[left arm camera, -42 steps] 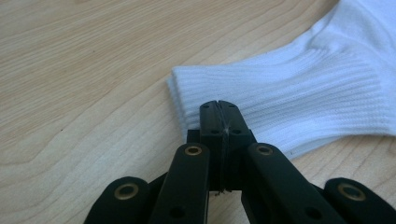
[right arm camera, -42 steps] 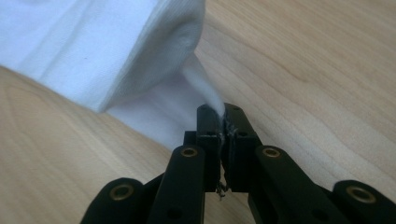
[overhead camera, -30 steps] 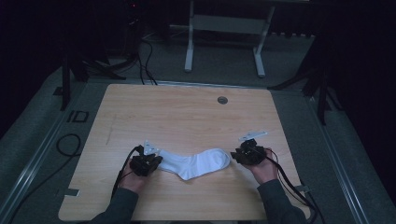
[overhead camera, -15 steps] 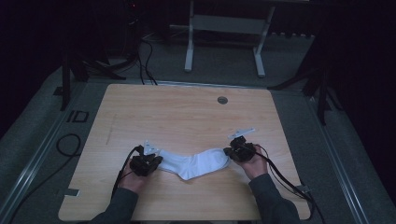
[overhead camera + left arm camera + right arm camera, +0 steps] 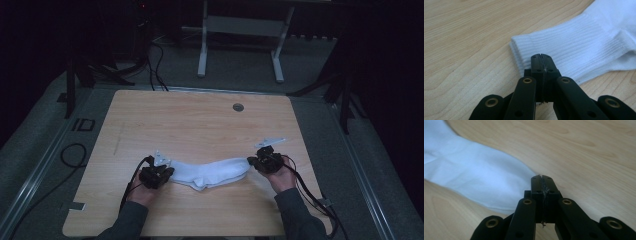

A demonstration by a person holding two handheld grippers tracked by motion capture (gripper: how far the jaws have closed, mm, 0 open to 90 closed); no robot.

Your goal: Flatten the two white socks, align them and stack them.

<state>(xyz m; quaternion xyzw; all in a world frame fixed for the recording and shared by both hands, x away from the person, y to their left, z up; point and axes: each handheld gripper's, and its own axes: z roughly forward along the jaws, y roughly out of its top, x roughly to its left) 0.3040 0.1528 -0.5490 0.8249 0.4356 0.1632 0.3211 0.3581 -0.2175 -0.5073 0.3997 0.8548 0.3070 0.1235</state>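
A white sock (image 5: pixel 210 172) lies stretched across the front of the wooden table (image 5: pixel 200 125). My left gripper (image 5: pixel 167 172) is at its ribbed cuff end. In the left gripper view the jaws (image 5: pixel 541 56) are shut, pinching the cuff's edge of the sock (image 5: pixel 579 47). My right gripper (image 5: pixel 252 162) is at the toe end. In the right gripper view its jaws (image 5: pixel 541 177) are shut on the tip of the sock's toe (image 5: pixel 474 177), with threads of fabric caught between them. A hand holds each gripper from the near table edge.
A round cable hole (image 5: pixel 238 107) sits near the table's far edge. Cables (image 5: pixel 310 195) trail from the grippers over the front edge. A metal stand (image 5: pixel 240 45) and dark floor cables (image 5: pixel 155 60) lie beyond the table.
My right gripper moved left onto the sock's toe, then eased slightly back to the right. The sock now lies a little more stretched. The left gripper has stayed put.
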